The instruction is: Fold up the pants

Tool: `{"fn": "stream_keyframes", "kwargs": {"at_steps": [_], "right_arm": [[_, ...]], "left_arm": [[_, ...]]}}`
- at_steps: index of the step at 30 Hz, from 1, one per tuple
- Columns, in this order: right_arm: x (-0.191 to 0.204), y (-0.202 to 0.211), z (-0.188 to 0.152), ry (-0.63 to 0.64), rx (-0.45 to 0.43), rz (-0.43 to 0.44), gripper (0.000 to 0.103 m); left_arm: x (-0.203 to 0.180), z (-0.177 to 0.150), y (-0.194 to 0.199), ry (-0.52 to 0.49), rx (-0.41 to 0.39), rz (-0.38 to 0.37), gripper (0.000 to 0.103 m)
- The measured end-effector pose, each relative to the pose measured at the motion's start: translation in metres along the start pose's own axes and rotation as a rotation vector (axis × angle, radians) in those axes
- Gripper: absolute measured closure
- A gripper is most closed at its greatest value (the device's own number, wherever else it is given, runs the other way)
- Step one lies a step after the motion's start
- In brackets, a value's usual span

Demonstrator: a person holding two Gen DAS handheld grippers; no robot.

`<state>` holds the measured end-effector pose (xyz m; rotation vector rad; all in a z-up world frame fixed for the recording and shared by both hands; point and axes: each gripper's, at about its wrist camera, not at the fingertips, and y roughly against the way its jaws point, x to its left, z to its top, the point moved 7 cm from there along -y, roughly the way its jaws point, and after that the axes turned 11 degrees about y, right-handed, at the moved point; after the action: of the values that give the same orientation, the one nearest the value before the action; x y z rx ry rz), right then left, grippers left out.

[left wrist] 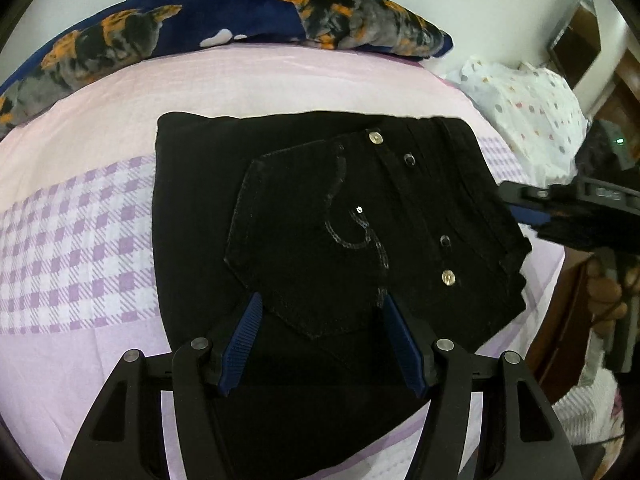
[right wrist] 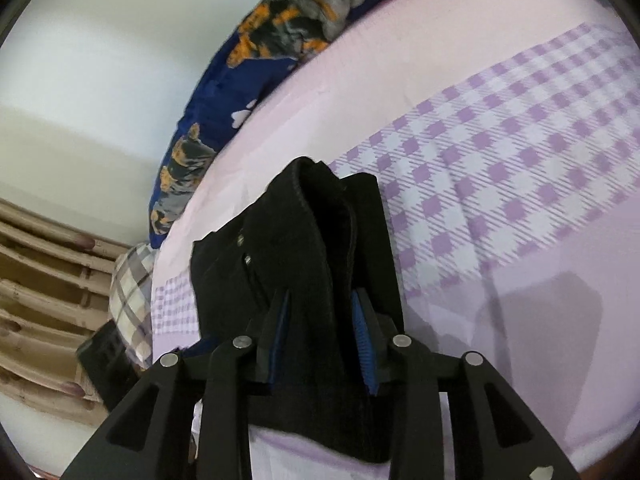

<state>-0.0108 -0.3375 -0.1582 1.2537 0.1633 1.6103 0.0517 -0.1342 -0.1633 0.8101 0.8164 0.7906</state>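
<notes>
At the far left of the left wrist view a dark blue blanket (left wrist: pixel 224 20) printed with orange and grey animals lies along the far edge of the bed (left wrist: pixel 80 208), whose cover is pale pink with a band of lilac check. The black pants (left wrist: pixel 320 216) lie folded into a compact stack in the middle of that cover, back pocket and its stitched curl facing up, metal studs along the waistband toward the right. The left hand-held gripper (left wrist: pixel 320 312) hangs over the near edge of the stack with its blue-ribbed fingers (left wrist: pixel 244 340) spread wide on either side of the pocket's point; nothing is clamped between them, so it is released. Further right, a white dotted cloth bundle (left wrist: pixel 528 120) sits beyond the bed's corner, and the right hand-held gripper (left wrist: pixel 520 204) reaches in at the waistband edge of the pants. In the right wrist view, slatted wooden furniture (right wrist: pixel 44 320) and a checked cushion (right wrist: pixel 132 300) stand at the left, beside the bed. The right hand-held gripper (right wrist: pixel 322 312) straddles a raised fold of the black denim, its fingers (right wrist: pixel 366 336) parted with the cloth between them; whether the pads press on the fabric or stand slack around it I cannot tell.
</notes>
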Motion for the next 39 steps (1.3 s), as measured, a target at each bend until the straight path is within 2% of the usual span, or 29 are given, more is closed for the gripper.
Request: {"fn": "stream_keyframes", "kwargs": {"at_steps": [4, 7, 9, 14, 16, 17, 19, 22, 28, 31, 35, 39], "right_arm": [[0.012, 0.011, -0.015, 0.041, 0.019, 0.033, 0.073], [0.021, 0.014, -0.017, 0.047, 0.015, 0.092, 0.084], [0.028, 0.014, -0.018, 0.051, 0.019, 0.145, 0.086], [0.024, -0.001, -0.024, 0.113, 0.076, 0.018, 0.085], [0.023, 0.0, -0.025, 0.106, 0.067, 0.018, 0.087], [0.025, 0.004, -0.024, 0.101, 0.05, 0.028, 0.092], [0.032, 0.018, -0.021, 0.117, -0.01, 0.034, 0.093], [0.036, 0.033, -0.019, 0.13, -0.054, 0.035, 0.094], [0.005, 0.01, -0.042, 0.075, 0.02, -0.071, 0.094], [-0.009, 0.004, -0.048, 0.036, 0.019, -0.059, 0.095], [-0.011, 0.003, -0.048, 0.022, 0.023, -0.048, 0.094], [-0.012, 0.006, -0.044, 0.002, 0.03, -0.097, 0.074]], "left_arm": [[-0.004, -0.01, 0.001, -0.073, 0.015, 0.003, 0.039], [-0.002, -0.016, 0.003, -0.091, 0.021, 0.005, 0.039], [0.001, -0.018, 0.005, -0.085, 0.023, -0.002, 0.039], [0.003, -0.021, 0.005, -0.086, 0.022, 0.0, 0.039], [0.005, -0.023, 0.006, -0.088, 0.021, 0.002, 0.039], [0.005, -0.023, 0.007, -0.089, 0.022, 0.001, 0.039], [0.004, -0.024, 0.007, -0.099, 0.023, -0.004, 0.039], [0.001, -0.027, 0.014, -0.116, 0.027, -0.038, 0.039], [0.0, -0.043, 0.014, -0.17, 0.05, -0.05, 0.039], [0.0, -0.043, 0.014, -0.169, 0.053, -0.055, 0.039], [-0.001, -0.043, 0.012, -0.165, 0.047, -0.05, 0.039], [-0.002, -0.046, 0.012, -0.158, 0.04, -0.049, 0.038]]}}
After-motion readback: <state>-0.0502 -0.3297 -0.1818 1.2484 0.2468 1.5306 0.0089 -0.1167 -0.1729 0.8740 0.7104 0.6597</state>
